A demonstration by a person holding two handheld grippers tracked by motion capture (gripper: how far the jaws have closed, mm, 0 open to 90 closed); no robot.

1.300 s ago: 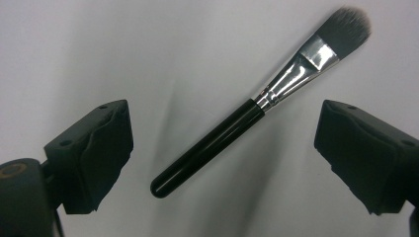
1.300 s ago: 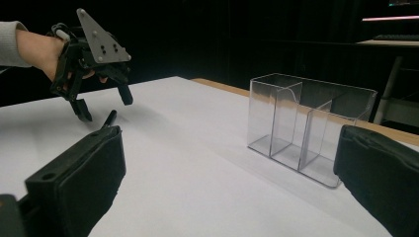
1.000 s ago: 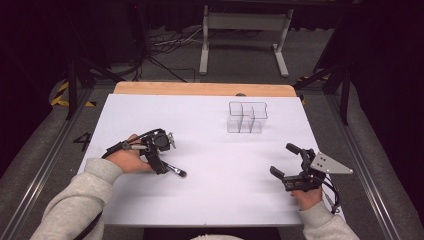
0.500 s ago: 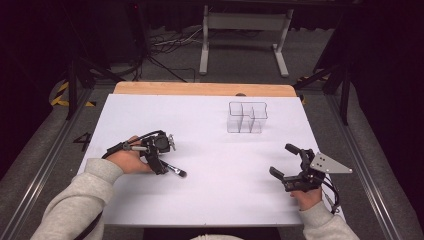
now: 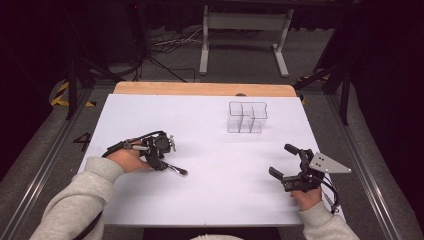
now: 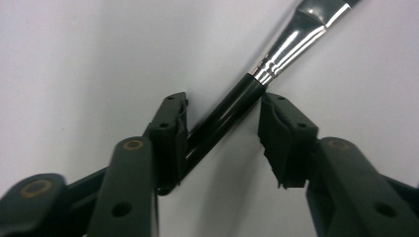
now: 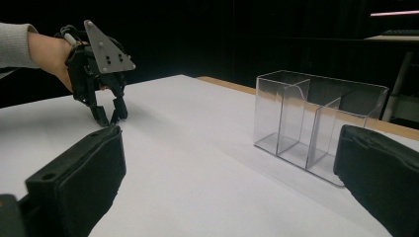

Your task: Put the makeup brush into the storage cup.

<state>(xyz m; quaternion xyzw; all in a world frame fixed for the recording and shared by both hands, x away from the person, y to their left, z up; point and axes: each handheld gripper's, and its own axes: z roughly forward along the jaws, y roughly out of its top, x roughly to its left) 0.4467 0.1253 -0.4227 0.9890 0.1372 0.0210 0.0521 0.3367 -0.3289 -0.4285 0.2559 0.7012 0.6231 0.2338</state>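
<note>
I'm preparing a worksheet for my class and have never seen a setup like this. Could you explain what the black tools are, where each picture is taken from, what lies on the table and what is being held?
A person sits at a white table with a hand-held two-jaw gripper in each hand; there is no robot arm. One picture looks down from above. The other two come from cameras riding on each gripper, looking along its jaws.

The left gripper points down over a brush with a black handle and metal ferrule. Its jaws have just been closing around the handle; one pad touches it, the other stands apart.

The right gripper rests open, holding nothing. A clear plastic organiser with compartments stands further back.
</note>
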